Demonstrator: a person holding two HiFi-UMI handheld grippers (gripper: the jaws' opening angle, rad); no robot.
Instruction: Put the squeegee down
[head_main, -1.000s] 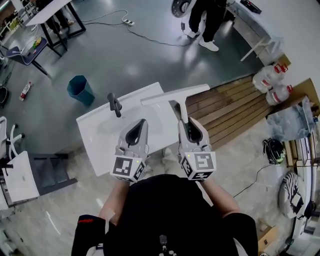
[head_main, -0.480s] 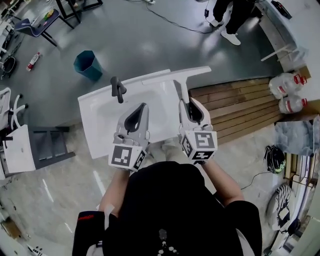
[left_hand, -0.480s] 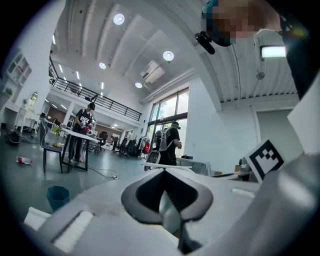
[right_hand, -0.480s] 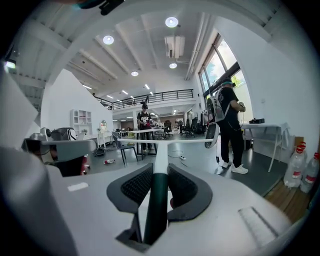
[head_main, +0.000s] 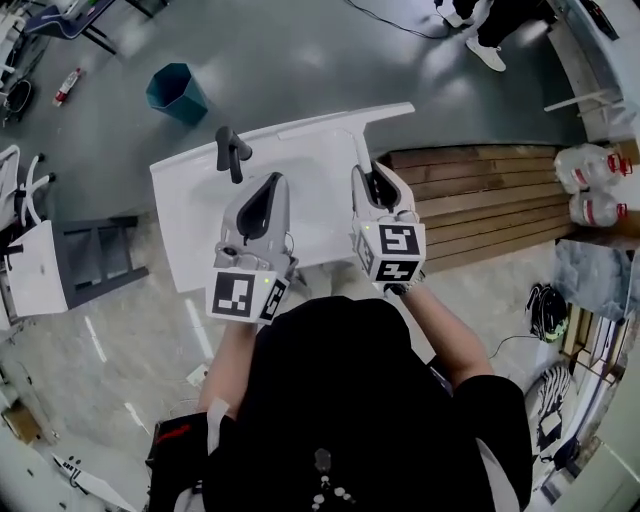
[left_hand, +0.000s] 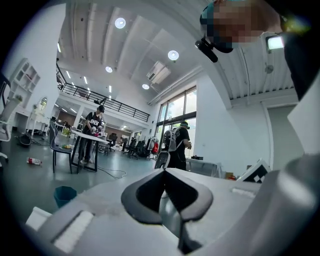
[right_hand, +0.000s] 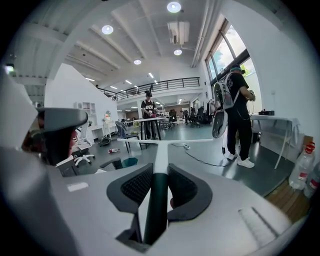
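Right now the right gripper (right_hand: 159, 167) has its jaws clamped on the dark handle of the squeegee (right_hand: 160, 150). The white blade stands crosswise beyond the jaws. From the head view, the squeegee (head_main: 345, 120) reaches out over the far right edge of the white counter (head_main: 190, 215); whether it touches the surface cannot be told. The left gripper (left_hand: 164, 172) hangs over the counter beside the right one, jaws closed tip to tip on nothing. A dark lever (head_main: 232, 152) stands on the counter's far left.
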